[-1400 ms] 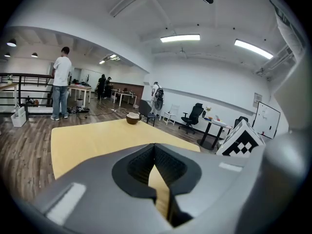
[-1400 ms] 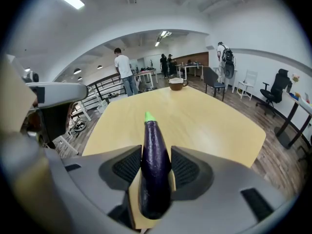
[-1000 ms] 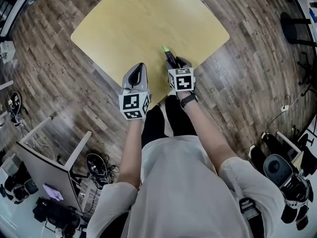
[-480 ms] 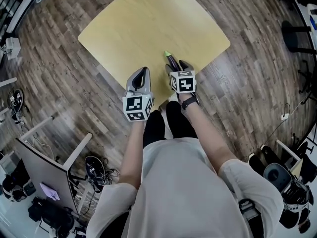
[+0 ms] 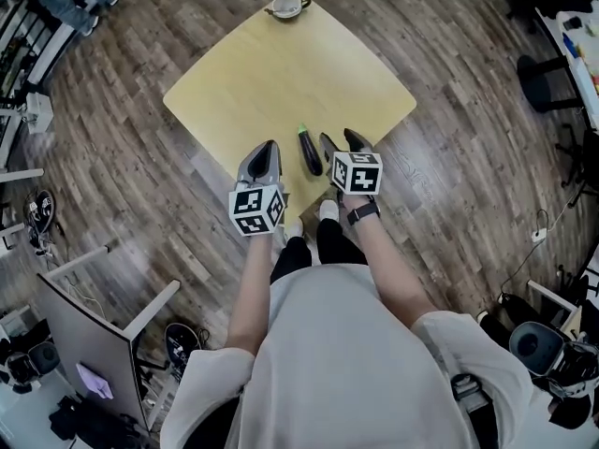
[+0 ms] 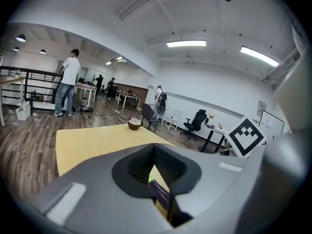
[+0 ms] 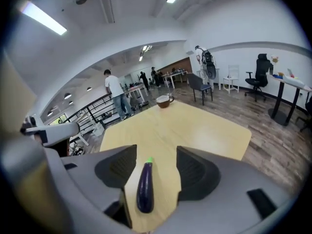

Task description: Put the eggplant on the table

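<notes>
Right gripper view looks straight down my right gripper [image 7: 156, 155], whose jaws stand wide apart with nothing clamped; neither pad touches anything. Below the gap the eggplant [image 7: 145, 189] lies flat on the table [image 7: 204, 126], free of the tool. Its long axis runs away from me, roughly in line with the jaws: the green stem end points toward the far side of the table, tilted a little to the right in this view, and the blunt purple end faces me. From the head view the same gripper [image 5: 338, 138] hangs over the near corner of the table [image 5: 281, 73], with the eggplant [image 5: 310, 152] just beside its left jaw, stem end away from me and leaning slightly left. It sits between my two tools, nearer the right one. My left gripper [image 5: 267, 146] hovers over the table edge on the other side, and in the left gripper view its jaws [image 6: 154, 147] meet at the tips and hold nothing; through the narrow slit under them I can see a bit of the eggplant [image 6: 158, 191] beyond. Farther out, a cup [image 5: 286, 7] stands at the far corner of the table, well apart from the eggplant. Wooden floor [image 5: 449, 64] surrounds the table, and a person [image 7: 116, 94] stands by desks in the background.
</notes>
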